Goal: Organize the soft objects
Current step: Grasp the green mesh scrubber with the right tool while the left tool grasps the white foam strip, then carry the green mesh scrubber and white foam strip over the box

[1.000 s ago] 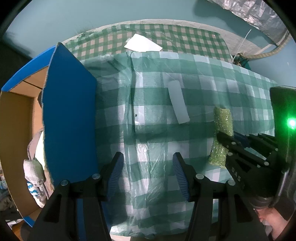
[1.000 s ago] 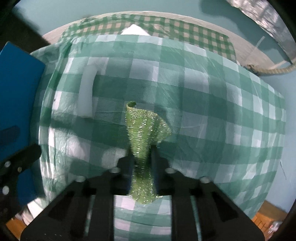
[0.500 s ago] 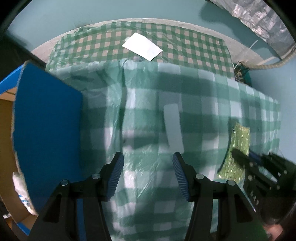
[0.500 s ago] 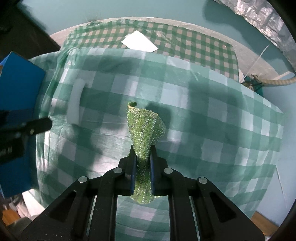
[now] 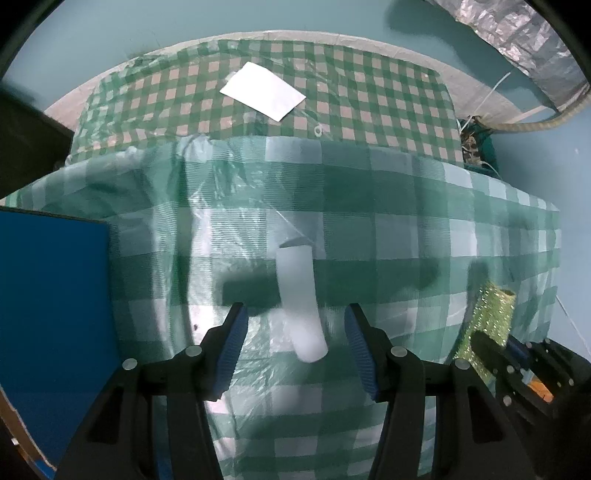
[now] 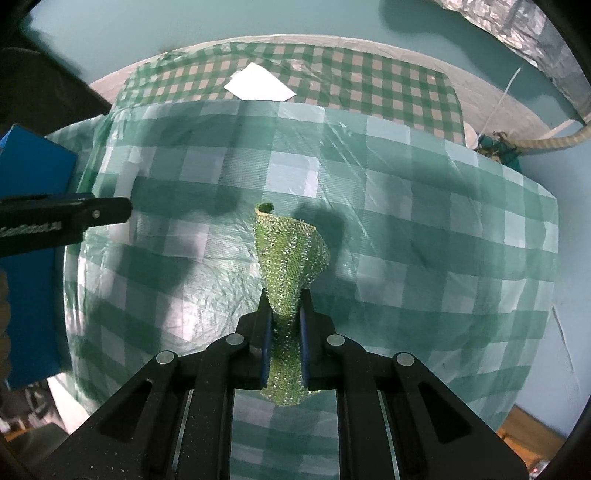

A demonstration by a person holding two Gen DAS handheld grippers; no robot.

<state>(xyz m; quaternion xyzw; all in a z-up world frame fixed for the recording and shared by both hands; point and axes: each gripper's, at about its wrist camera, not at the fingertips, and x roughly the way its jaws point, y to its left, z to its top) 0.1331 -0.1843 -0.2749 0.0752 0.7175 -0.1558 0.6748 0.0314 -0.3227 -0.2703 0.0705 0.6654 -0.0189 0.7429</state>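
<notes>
Two pads of the right gripper (image 6: pixel 282 325) pinch a glittery green sponge (image 6: pixel 290 258); left gripper (image 5: pixel 293 332) (closing) straddles a white foam cylinder (image 5: pixel 299 295).

We see a green-and-white checked tablecloth (image 5: pixel 406 206) under clear plastic, and beyond it a smaller-checked cloth (image 5: pixel 369 110) bearing a white sheet of paper (image 5: pixel 263 90) (lying flat). A crinkled silver foil sheet (image 6: pixel 517 33) hangs at upper right.

We saw a table (image 5: pixel 424 229) under a green checked cloth (image 6: pixel 406 206); on it lay a white foam roll (image 5: pixel 299 291), and a white card (image 5: pixel 263 90) farther back.
</notes>
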